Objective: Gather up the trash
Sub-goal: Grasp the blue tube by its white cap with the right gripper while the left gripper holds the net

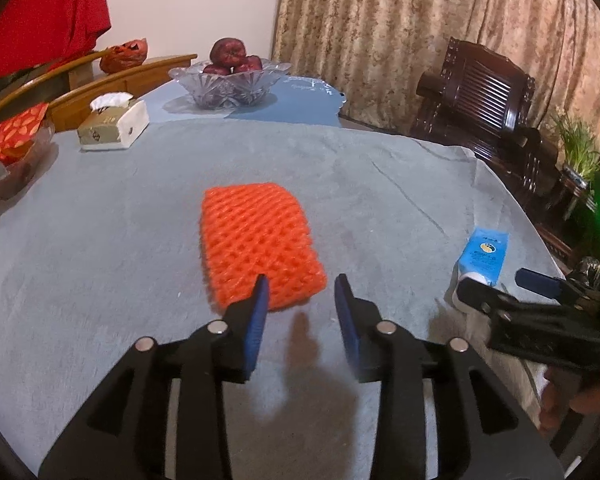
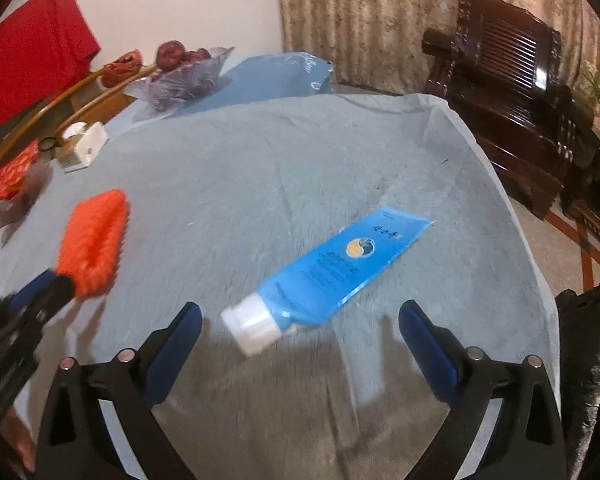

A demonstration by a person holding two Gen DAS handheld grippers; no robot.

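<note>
My left gripper: jaws apart, empty, near edge of orange foam fruit net. My right gripper: spread wide around blue tube, untouched.

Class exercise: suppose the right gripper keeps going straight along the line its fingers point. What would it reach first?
Most likely the blue tube, meeting its white cap first. The cap lies on the grey cloth just ahead of the open right gripper, roughly centred between the jaws. Depth is uncertain through the fisheye.

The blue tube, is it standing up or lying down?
Lying down: the blue tube rests flat on the grey cloth, white cap nearest the camera.
</note>
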